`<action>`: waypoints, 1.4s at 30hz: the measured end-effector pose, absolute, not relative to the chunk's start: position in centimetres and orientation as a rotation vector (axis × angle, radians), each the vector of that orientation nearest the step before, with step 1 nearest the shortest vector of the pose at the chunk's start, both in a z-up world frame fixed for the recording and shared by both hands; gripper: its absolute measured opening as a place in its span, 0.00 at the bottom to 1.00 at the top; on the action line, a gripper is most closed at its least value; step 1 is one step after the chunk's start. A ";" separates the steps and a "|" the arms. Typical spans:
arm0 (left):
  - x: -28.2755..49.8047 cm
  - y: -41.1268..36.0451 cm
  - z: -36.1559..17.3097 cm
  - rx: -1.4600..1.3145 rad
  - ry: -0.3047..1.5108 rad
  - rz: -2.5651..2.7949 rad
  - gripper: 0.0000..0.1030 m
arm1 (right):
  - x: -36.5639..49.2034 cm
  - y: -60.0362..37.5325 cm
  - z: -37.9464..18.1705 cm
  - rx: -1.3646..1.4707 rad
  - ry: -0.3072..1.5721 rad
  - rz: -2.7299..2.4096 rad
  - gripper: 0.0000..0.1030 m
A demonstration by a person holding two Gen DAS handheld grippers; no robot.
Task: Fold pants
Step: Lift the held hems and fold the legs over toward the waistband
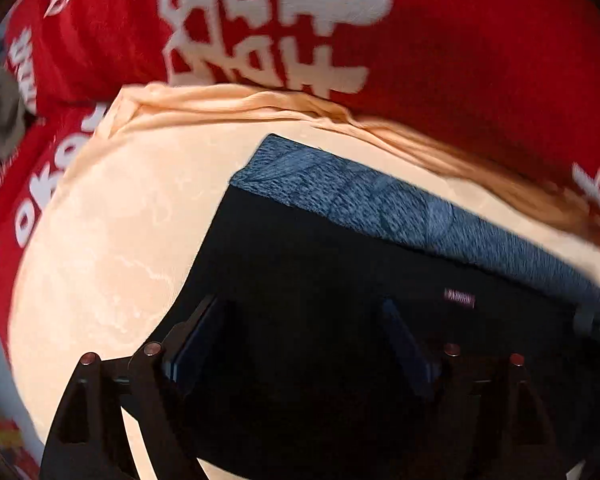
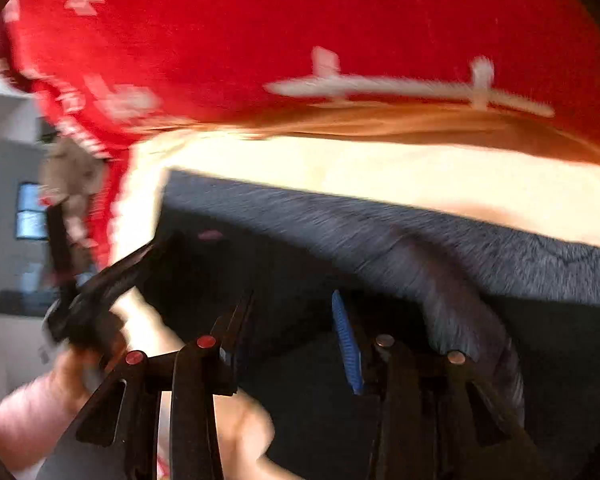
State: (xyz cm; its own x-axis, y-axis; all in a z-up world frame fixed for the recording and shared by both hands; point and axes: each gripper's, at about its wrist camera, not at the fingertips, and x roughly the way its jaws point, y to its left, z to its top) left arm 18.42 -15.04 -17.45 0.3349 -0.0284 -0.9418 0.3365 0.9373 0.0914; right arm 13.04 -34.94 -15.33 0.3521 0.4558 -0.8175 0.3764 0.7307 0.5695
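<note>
The black pants (image 1: pixel 320 264) lie flat on a peach cloth (image 1: pixel 112 240), with a blue-grey knit waistband (image 1: pixel 380 196) along their far edge and a small red label (image 1: pixel 459 299). My left gripper (image 1: pixel 304 312) is open, its fingers spread over the black fabric near the pants' left edge. In the right wrist view the pants (image 2: pixel 292 272) and waistband (image 2: pixel 380 228) show blurred. My right gripper (image 2: pixel 292 304) is open over the black fabric, with nothing between its pads. The left gripper (image 2: pixel 100 284) and the hand holding it (image 2: pixel 28 408) show at the left.
A red blanket with white characters (image 1: pixel 260 28) lies behind the peach cloth, and also fills the top of the right wrist view (image 2: pixel 260 40). A grey object (image 1: pixel 0 112) sits at the far left. A grey wall with a window (image 2: pixel 32 212) is beyond the bed.
</note>
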 end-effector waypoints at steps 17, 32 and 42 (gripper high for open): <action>3.4 -22.5 -13.0 0.507 1.366 -0.552 0.81 | -8.1 -42.4 -8.3 0.950 1.109 -0.305 0.48; -9.2 -35.6 -14.2 0.473 1.466 -1.047 0.81 | -34.2 -37.0 -11.1 1.266 1.019 -0.776 0.48; -14.1 -39.7 -16.4 0.495 1.525 -1.097 0.81 | -39.9 -34.7 -15.0 1.437 0.884 -0.856 0.48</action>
State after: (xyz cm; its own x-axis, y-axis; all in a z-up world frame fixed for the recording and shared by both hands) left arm -14.05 -39.69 -16.40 -0.2753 -0.2537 -0.9273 0.7987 0.4766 -0.3674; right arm -39.93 -34.67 -14.95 0.4436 0.0380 -0.8954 0.8962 -0.0285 0.4428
